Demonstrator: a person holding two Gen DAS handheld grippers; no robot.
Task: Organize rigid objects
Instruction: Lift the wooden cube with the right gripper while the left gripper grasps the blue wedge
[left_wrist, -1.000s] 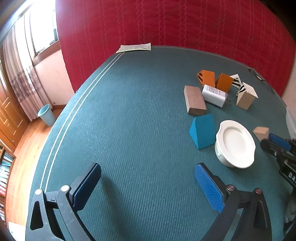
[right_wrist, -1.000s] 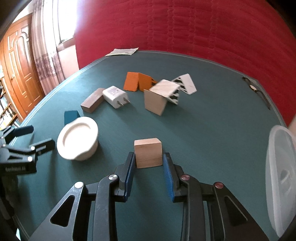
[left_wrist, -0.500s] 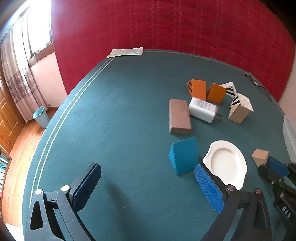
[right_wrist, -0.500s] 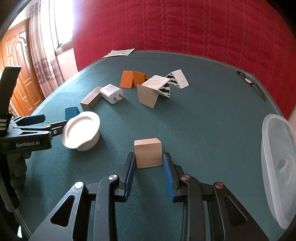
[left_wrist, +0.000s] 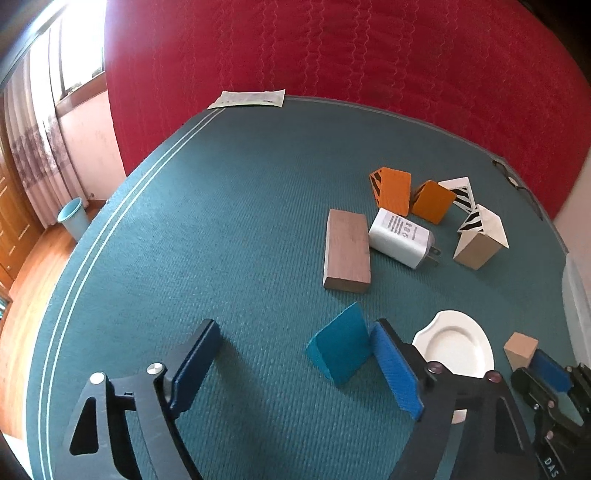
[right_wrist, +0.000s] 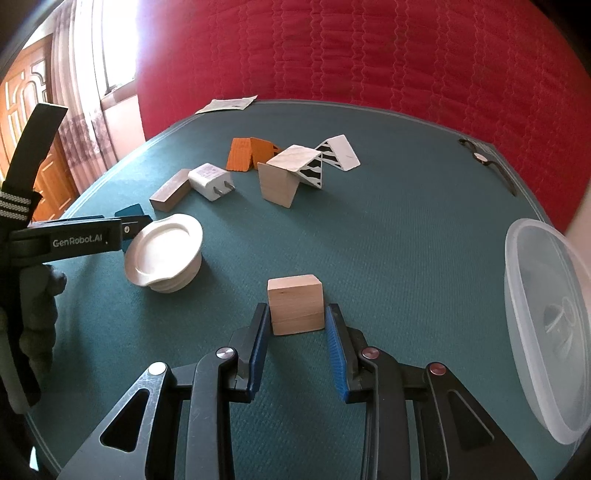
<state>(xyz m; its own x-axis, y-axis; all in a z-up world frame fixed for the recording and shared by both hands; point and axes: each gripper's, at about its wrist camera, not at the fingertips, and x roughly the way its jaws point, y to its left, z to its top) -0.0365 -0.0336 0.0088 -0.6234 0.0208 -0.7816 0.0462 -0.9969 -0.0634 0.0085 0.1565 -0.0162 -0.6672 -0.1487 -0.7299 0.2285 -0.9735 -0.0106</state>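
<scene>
While the right gripper (right_wrist: 295, 332) brackets the smooth pale wooden cube (right_wrist: 295, 309) near the ribbed teal tabletop's (left_wrist: 229, 206) near edge, pads flanking it but seemingly not yet clamped, the left gripper (left_wrist: 295, 365) gapes wide and empty, one pad beside the blue wedge (left_wrist: 341, 345), apparently lining up.

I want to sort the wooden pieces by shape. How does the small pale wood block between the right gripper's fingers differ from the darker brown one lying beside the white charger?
The pale block is nearly cubic; the brown block is a long, flat slab. The pale one is light tan, the brown one darker and greyer. The pale one sits between the right gripper fingers; the brown one lies free beside the charger. Both are plain wood with square edges.
</scene>
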